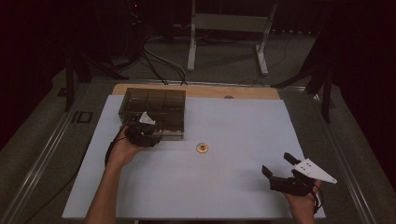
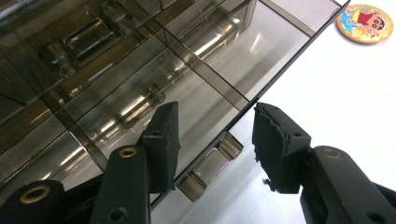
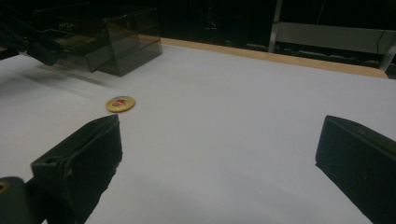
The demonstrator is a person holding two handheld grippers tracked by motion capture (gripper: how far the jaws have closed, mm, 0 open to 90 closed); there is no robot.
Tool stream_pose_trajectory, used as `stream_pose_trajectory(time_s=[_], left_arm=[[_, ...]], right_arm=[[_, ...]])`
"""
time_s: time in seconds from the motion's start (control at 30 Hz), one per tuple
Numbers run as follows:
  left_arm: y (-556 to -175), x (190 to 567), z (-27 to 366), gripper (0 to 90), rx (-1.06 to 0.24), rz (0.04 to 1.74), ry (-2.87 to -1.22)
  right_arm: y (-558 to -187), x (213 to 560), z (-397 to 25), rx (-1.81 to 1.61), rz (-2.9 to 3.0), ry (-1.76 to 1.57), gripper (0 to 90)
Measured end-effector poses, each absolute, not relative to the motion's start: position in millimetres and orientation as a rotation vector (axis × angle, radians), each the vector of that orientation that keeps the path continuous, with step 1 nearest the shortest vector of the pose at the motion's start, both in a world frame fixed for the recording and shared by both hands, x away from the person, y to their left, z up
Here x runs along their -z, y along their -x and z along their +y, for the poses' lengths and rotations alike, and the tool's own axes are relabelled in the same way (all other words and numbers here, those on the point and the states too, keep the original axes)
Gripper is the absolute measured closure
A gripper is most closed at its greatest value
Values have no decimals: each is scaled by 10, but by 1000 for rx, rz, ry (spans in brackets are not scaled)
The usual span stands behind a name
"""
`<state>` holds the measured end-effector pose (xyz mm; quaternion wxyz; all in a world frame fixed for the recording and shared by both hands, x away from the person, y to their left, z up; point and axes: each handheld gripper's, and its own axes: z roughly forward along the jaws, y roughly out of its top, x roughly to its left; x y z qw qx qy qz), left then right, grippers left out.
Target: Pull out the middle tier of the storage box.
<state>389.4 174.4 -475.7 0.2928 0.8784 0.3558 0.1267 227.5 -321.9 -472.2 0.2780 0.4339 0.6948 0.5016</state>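
Observation:
A smoky see-through drawer box [image 1: 152, 108] stands at the back left of the white table [image 1: 233, 186]. My left gripper [image 1: 147, 136] is at the box's front lower edge. In the left gripper view it [image 2: 215, 140] stands open, its jaws on either side of a small drawer handle [image 2: 210, 165] without touching it. The box's compartments [image 2: 154, 79] look empty. A small round cartoon badge [image 1: 202, 148] lies flat on the table right of the box, also seen as a yellow badge [image 2: 365, 22] [image 3: 120, 103]. My right gripper [image 1: 277, 164] [image 3: 219, 128] is wide open near the front right, holding nothing.
A wooden strip [image 1: 196, 91] runs along the table's far edge. Beyond it are a white frame's legs [image 1: 226, 37] and cables [image 1: 154, 60] on the floor. The box [image 3: 107, 42] sits far left in the right gripper view.

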Motion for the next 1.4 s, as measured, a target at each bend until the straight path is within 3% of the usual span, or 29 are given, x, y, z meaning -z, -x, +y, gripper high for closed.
stream_pose_trajectory(time_s=[1.4], left_arm=[[-3683,4771,1888,510,-427,924,-2365]], right_arm=[[-2276,4724,-3214,-1346,1866,-1164,4]])
